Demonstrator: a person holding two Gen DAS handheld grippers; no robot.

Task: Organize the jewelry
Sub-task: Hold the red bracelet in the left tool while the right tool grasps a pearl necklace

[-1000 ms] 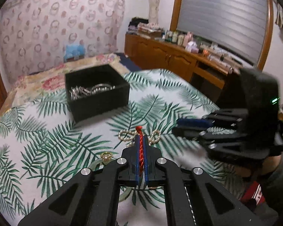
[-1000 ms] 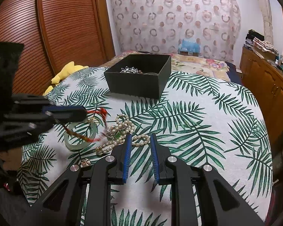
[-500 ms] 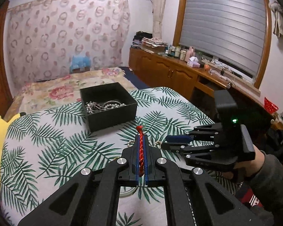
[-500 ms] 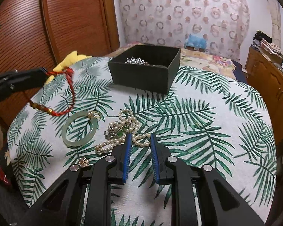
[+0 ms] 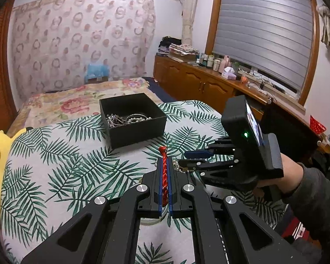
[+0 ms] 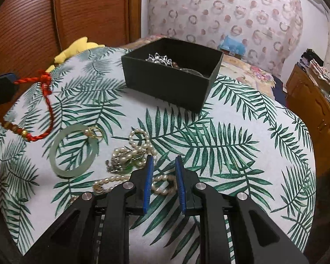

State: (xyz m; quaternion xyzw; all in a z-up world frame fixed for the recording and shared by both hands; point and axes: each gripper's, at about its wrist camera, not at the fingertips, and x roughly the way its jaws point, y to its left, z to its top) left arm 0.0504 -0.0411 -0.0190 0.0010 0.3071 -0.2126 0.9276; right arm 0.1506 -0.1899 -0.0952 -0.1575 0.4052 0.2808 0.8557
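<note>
**Risk entry: red cord aloft, pearls under the second claw**

Item 1. Left claw point(image 5: 164, 171): pressed together on the red cord point(image 6: 46, 101). The cord's knotted end stood out past the tips; the rest hung in a loop toward the table's left edge, its beaded end point(image 6: 14, 127) low over the cloth point(image 6: 242, 118), contact not readable. Hazard: the grip was on one thin strand only. A quick swing toward the box point(image 6: 165, 88) could let the loop drag across the bangle point(image 6: 73, 151) or catch the box rim, and the cord might then pull free or tip the box.

Item 2. Right claw point(image 6: 164, 176): spread narrowly, empty, pointed down over the pearl strand point(image 6: 129, 178), which lay partly between and beneath its pads. No pinch was visible. Hazard: the pearls sat tangled with a small silver-and-green piece point(image 6: 118, 162). Closing there could lift both together, or take one bead only and let the strand slide out mid-carry.

Item 3. Box: black, open, toward the table's far edge, already holding silver pieces and pearls point(image 5: 129, 118). Hazard: light and unanchored; a knock from either claw would likely shift it.

Item 4. Bangle: pale green, flat on the cloth near the left edge, a gold ring point(image 6: 93, 132) touching its rim. Hazard: the hanging cord could snag that ring.

Item 5. Both claws stood close over the same cluster; a crossing path risked collision.
</note>
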